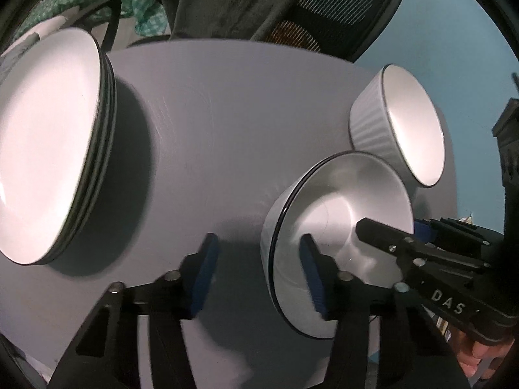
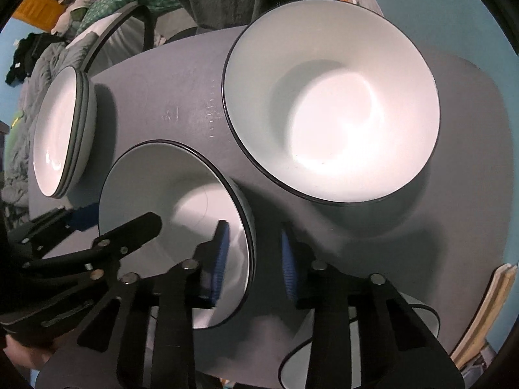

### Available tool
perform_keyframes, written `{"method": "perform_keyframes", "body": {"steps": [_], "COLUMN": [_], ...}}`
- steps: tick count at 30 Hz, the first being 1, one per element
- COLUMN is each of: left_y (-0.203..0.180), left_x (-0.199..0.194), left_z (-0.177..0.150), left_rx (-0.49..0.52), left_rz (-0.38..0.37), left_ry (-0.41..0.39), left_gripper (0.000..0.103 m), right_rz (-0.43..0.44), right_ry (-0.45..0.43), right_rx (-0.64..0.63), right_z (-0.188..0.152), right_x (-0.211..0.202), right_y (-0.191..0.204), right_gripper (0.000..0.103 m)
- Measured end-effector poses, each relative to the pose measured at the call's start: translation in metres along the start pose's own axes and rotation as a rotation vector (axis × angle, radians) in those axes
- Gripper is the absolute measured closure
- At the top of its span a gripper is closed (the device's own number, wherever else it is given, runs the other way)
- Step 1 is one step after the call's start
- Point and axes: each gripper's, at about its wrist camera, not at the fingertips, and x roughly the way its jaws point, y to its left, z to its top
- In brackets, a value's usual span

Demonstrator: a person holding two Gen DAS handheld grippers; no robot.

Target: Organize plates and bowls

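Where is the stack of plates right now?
The plate stack sits at the table's left end in both wrist views, apart from the near bowl that both grippers straddle and the far bowl.

On the grey counter (image 1: pixel 201 123), my stack of white dark-rimmed plates (image 1: pixel 48 146) sits far left. The near white dark-rimmed bowl (image 1: pixel 337 227) lies right of it, with the ribbed white bowl (image 1: pixel 373 123) just behind, apparently touching.
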Motion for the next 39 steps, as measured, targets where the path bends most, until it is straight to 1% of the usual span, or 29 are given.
{"method": "perform_keyframes", "body": {"steps": [1, 2, 4, 8, 11, 15, 18, 21, 23, 29, 31, 32, 35, 39], "left_y": [0.001, 0.001, 0.004, 0.006, 0.003, 0.002, 0.002, -0.001, -0.003, -0.009, -0.013, -0.015, -0.022, -0.024], "left_x": [0.002, 0.004, 0.008, 0.009, 0.008, 0.009, 0.009, 0.008, 0.007, 0.005, -0.002, -0.006, -0.013, -0.015], "left_z": [-0.001, -0.001, -0.003, -0.004, -0.004, 0.001, 0.002, 0.000, 0.000, 0.001, 0.000, 0.000, 0.002, 0.007], "left_rx": [-0.002, -0.005, -0.012, -0.007, 0.009, 0.023, 0.014, 0.026, 0.027, 0.026, 0.026, 0.033, 0.048, 0.022], "left_rz": [-0.003, -0.009, -0.017, -0.047, -0.054, -0.051, -0.054, -0.040, -0.025, -0.009, -0.014, -0.010, 0.010, -0.010], "left_ry": [0.008, 0.015, 0.023, 0.020, 0.021, 0.035, 0.035, 0.033, 0.036, 0.048, 0.051, 0.050, 0.050, 0.057], "left_gripper": [0.065, 0.071, 0.077, 0.083, 0.088, 0.090, 0.090, 0.092, 0.092, 0.092, 0.092, 0.092, 0.092, 0.092], "right_rz": [0.001, 0.004, 0.012, 0.009, -0.004, -0.022, -0.028, -0.025, -0.018, -0.041, -0.050, -0.062, -0.060, -0.059], "right_ry": [0.001, 0.002, 0.001, 0.010, 0.010, 0.000, -0.005, -0.003, 0.000, -0.001, 0.002, 0.000, -0.004, -0.012], "right_rx": [0.003, 0.007, 0.013, 0.018, 0.011, 0.006, 0.010, 0.018, 0.018, 0.004, 0.006, 0.003, 0.000, 0.008], "right_z": [-0.001, -0.001, -0.001, 0.000, -0.002, -0.005, -0.005, -0.007, -0.008, -0.009, -0.008, -0.008, -0.006, -0.003], "right_x": [0.000, 0.001, 0.002, 0.008, 0.009, 0.008, 0.007, 0.006, 0.005, -0.002, -0.006, -0.011, -0.019, -0.025], "right_y": [-0.001, -0.002, -0.003, 0.003, 0.004, 0.004, 0.003, 0.001, 0.000, 0.007, 0.008, 0.009, 0.012, 0.010], "right_gripper": [0.080, 0.081, 0.086, 0.088, 0.088, 0.089, 0.093, 0.096, 0.096, 0.096, 0.096, 0.096, 0.096, 0.096]}}
